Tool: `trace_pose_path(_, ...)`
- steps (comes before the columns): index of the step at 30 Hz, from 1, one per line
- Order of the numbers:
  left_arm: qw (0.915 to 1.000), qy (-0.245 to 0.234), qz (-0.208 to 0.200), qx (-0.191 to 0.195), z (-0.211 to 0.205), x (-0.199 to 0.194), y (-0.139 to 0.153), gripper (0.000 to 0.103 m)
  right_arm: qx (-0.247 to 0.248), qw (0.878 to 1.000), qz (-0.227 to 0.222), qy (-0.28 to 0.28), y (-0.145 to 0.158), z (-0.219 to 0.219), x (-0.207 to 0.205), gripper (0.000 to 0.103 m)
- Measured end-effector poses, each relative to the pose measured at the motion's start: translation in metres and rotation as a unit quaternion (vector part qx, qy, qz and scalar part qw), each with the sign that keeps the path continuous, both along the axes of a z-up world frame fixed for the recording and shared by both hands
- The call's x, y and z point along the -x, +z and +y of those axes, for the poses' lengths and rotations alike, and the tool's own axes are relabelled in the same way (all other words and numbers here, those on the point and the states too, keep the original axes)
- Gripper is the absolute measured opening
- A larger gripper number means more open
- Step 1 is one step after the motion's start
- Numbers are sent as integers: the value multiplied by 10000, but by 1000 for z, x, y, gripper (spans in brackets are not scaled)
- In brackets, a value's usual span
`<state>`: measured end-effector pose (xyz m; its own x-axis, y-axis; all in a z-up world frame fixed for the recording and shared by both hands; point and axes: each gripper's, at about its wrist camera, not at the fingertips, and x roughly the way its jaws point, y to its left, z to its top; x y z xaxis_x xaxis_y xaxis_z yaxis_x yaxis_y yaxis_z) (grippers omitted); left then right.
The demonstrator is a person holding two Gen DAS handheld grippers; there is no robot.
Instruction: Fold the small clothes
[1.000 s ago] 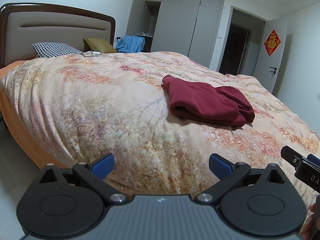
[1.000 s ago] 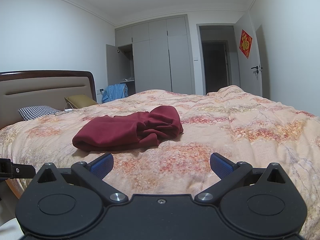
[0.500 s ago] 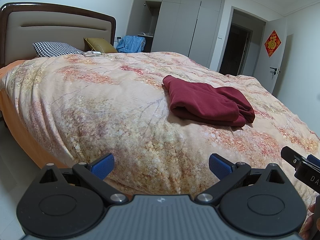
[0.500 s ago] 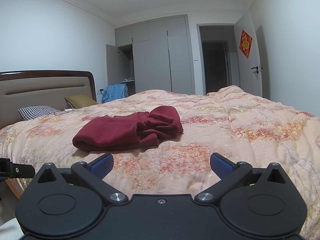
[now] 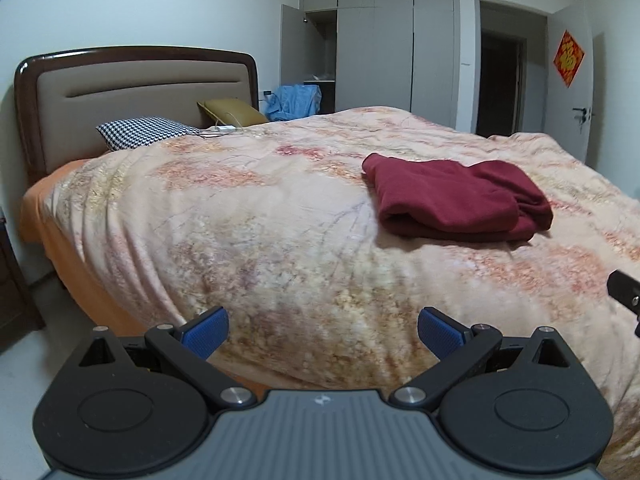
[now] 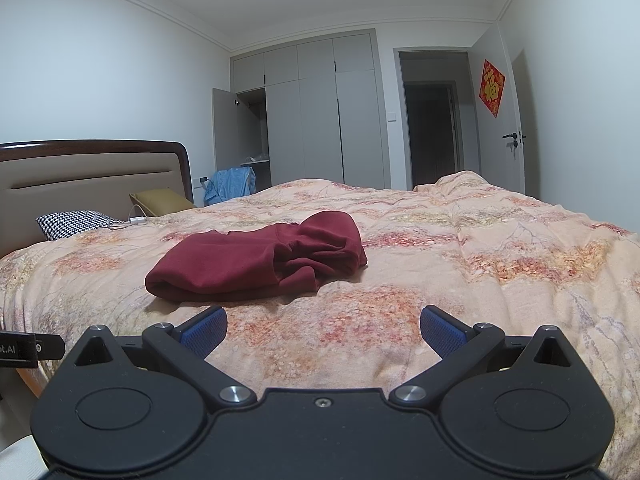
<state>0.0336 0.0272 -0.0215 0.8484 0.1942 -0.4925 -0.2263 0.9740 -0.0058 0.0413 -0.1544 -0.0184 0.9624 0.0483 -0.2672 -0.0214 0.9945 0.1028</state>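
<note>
A dark red garment [image 5: 456, 200] lies folded in a loose bundle on the floral bedspread [image 5: 280, 216]; it also shows in the right wrist view [image 6: 256, 260]. My left gripper [image 5: 322, 332] is open and empty, held at the bed's near edge, well short of the garment. My right gripper [image 6: 323, 330] is open and empty over the bedspread [image 6: 460, 264], just in front of the garment. The right gripper's side shows at the right edge of the left wrist view [image 5: 626, 290].
A padded headboard [image 5: 140, 96], a checked pillow [image 5: 144, 130] and an olive pillow [image 5: 230, 110] are at the bed's head. A charger with cable [image 5: 224, 130] lies near them. Blue clothing [image 5: 296, 100] sits by the open wardrobe [image 5: 376, 40]. An open doorway [image 5: 504, 80] is beyond.
The left wrist view has tilted up and shifted slightly, so more of the headboard and room shows. The garment and the right gripper have not moved. Both grippers stay open.
</note>
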Motion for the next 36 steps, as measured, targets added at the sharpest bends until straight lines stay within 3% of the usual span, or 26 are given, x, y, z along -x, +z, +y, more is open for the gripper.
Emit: trace_pose_path(36, 10000, -64, -21, 13, 4, 1, -2, 103, 7, 10000, 56, 36, -3, 1, -1, 103)
